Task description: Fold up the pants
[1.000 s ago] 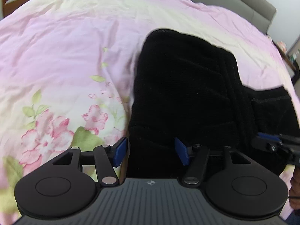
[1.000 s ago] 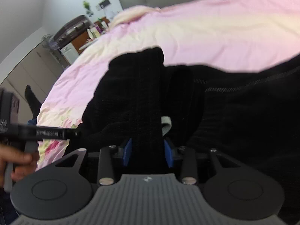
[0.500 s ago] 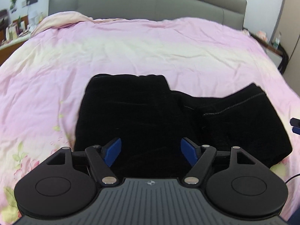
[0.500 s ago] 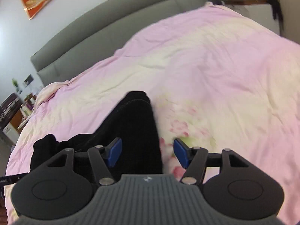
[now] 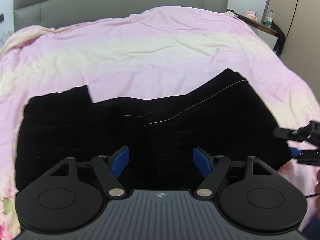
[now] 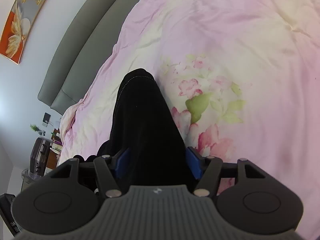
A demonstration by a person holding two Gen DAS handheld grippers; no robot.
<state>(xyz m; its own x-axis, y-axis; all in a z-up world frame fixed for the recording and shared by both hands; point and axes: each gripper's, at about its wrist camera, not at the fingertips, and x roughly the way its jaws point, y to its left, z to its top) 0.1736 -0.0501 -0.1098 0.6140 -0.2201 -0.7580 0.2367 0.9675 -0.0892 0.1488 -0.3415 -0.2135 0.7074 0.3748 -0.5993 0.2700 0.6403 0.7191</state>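
The black pants [image 5: 140, 128] lie folded on the pink floral bedcover [image 5: 160, 56]. My left gripper [image 5: 161, 161] is open, its blue pads wide apart just above the near edge of the pants. My right gripper [image 6: 158, 164] is open with a ridge of the pants [image 6: 140, 118] lying between its blue pads, which stand apart at either side of the cloth. The right gripper also shows at the right edge of the left wrist view [image 5: 300, 140].
A grey padded headboard [image 5: 120, 2] stands at the far end of the bed. A nightstand with bottles [image 5: 258, 20] is at the far right. A suitcase and cluttered shelf [image 6: 44, 146] stand left of the bed.
The right gripper let go of the pants and opened. Both grippers pulled back and rose, so the whole folded pants show in the left view.
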